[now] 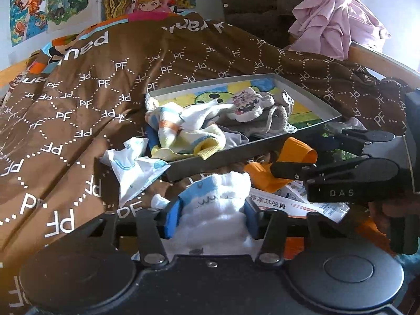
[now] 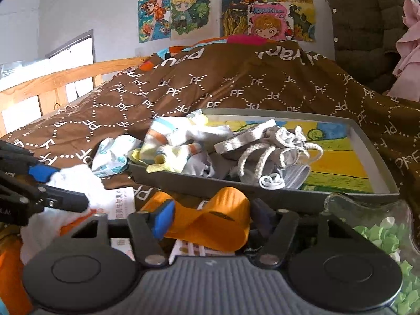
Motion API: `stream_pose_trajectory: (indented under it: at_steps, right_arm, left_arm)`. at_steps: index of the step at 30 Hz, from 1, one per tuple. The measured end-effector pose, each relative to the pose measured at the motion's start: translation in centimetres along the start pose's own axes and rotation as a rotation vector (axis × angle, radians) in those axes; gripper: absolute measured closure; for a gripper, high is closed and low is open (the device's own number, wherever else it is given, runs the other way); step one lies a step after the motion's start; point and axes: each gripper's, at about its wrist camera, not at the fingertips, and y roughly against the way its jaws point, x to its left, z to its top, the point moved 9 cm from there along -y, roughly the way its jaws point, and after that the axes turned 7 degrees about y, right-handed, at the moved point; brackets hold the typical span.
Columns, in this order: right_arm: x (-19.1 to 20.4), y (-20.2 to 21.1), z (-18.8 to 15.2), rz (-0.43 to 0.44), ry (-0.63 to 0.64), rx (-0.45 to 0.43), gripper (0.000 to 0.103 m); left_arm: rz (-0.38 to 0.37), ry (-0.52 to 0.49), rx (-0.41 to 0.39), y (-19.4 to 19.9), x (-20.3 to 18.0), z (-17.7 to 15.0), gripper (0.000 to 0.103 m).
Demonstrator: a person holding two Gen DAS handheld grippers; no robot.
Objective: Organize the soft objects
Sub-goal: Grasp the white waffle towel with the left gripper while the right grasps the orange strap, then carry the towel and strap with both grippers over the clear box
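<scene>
Cartoon posters [image 2: 228, 13] hang on the white wall at the top of both views, above a bed spread with a brown quilt [image 1: 86, 99] printed with "PF" letters. On the quilt, at mid-frame, sits a shallow grey box [image 2: 378, 155] with a bright painted floor, holding a heap of white, yellow and orange striped socks [image 2: 173, 144] on its left side and grey socks [image 2: 265, 152] toward the middle.

At the bottom centre of the left wrist view, the left claw [image 1: 214, 218] has its blue pads pressed against both sides of a white sock [image 1: 218, 197] with a light-blue patch, just in front of the box's near wall.

At the bottom centre of the right wrist view, the right claw [image 2: 210, 220] is partly closed around a folded orange cloth [image 2: 218, 223]; the left blue pad touches it, while the right pad is hidden behind the fabric. Printed paper [image 2: 120, 199] lies beneath.
</scene>
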Motion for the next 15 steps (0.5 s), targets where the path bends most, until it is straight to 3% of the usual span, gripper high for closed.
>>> stream_pose_trajectory:
  at_steps: [5,15]
  right_arm:
    - [-0.3,0.1,-0.1,-0.016,-0.004,0.001,0.050]
    - [-1.2,0.7,0.2,-0.054,-0.042,-0.021,0.077]
  left_arm:
    - [0.012,0.005,-0.007,0.3,0.3,0.0,0.066]
    - [0.022,0.046,-0.019,0.7,0.8,0.8,0.082]
